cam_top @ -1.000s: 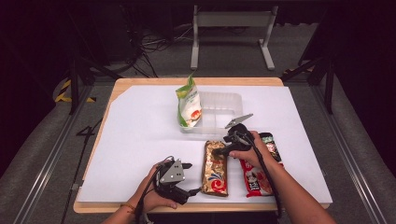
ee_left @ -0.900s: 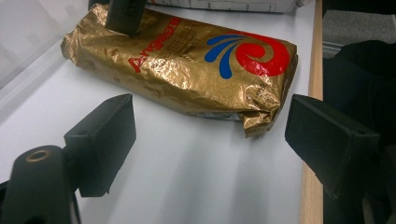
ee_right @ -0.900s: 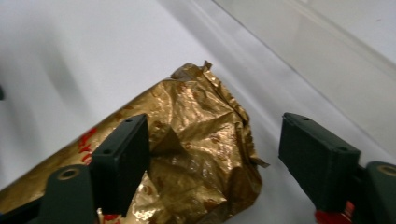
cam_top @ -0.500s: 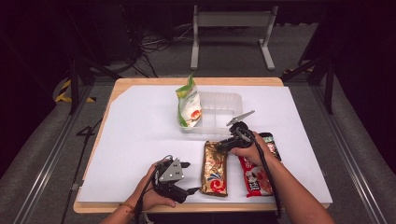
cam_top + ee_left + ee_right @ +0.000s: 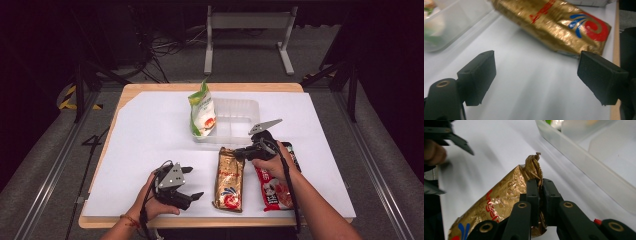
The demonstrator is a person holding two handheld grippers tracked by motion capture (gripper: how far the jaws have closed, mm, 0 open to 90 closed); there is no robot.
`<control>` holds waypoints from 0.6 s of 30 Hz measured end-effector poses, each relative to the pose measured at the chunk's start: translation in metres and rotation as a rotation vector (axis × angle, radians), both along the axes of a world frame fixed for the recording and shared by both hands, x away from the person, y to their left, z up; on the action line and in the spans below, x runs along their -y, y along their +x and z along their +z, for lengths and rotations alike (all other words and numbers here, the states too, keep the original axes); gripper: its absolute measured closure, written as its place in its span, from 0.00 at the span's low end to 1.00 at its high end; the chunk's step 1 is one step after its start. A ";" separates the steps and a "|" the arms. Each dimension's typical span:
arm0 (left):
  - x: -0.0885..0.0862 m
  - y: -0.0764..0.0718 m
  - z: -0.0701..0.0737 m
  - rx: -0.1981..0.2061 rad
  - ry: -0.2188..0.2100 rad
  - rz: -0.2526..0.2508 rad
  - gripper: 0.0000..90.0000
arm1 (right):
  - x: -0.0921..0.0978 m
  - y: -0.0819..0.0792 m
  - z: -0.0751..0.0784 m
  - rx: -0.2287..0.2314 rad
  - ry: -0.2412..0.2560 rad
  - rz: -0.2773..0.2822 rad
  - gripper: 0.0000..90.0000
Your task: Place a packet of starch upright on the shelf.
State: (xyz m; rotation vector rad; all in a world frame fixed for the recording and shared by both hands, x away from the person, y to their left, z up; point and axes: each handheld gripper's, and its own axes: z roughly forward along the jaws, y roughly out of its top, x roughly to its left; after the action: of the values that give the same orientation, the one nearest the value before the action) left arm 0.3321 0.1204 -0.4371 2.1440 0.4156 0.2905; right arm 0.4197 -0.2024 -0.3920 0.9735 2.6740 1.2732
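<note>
Right claw (image 5: 539,195) is clamped on the crimped top end of a gold snack packet (image 5: 499,207), its two black jaws pressed together with the foil pinched between them and a twist of wrapper poking up above the tips. Seen from the high view, that right claw (image 5: 240,153) meets the upper end of the gold snack packet (image 5: 229,179), which lies lengthwise on the white sheet (image 5: 150,135) covering the counter (image 5: 125,92), near its front edge. Just beside the packet, on its right, lies a red snack packet (image 5: 274,189), partly under the person's right hand (image 5: 267,162). Beyond both, a clear plastic tray (image 5: 239,112) sits toward the middle of the counter, with a green-and-white pouch (image 5: 202,111) standing upright at its left end. To the left of the gold packet, the left claw (image 5: 192,182) hangs spread wide and grips nothing, held in the person's left hand (image 5: 150,200) close to the front edge. The left gripper view shows the left claw (image 5: 536,75) with its jaws well apart over bare white sheet, the gold snack packet (image 5: 554,27) with its red and blue swirl lying beyond them, untouched, and the wall of the clear tray (image 5: 454,22) blurred at the upper left.
</note>
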 end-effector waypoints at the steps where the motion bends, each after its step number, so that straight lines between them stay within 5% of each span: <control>1: -0.003 0.002 0.000 -0.001 -0.008 0.009 0.18 | 0.001 -0.002 0.003 0.010 0.011 0.002 0.95; 8: -0.023 0.009 0.003 0.033 0.009 0.092 0.18 | 0.005 -0.020 0.028 0.114 0.058 0.005 0.96; 18: -0.049 0.012 0.013 0.060 -0.040 0.163 0.17 | 0.006 -0.040 0.057 0.244 0.085 -0.013 0.98</control>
State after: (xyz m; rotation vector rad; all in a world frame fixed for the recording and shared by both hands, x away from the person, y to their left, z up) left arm 0.3443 0.1692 -0.4239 2.0607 0.5580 0.4337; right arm 0.3801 -0.2081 -0.3347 0.7836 2.4448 1.4116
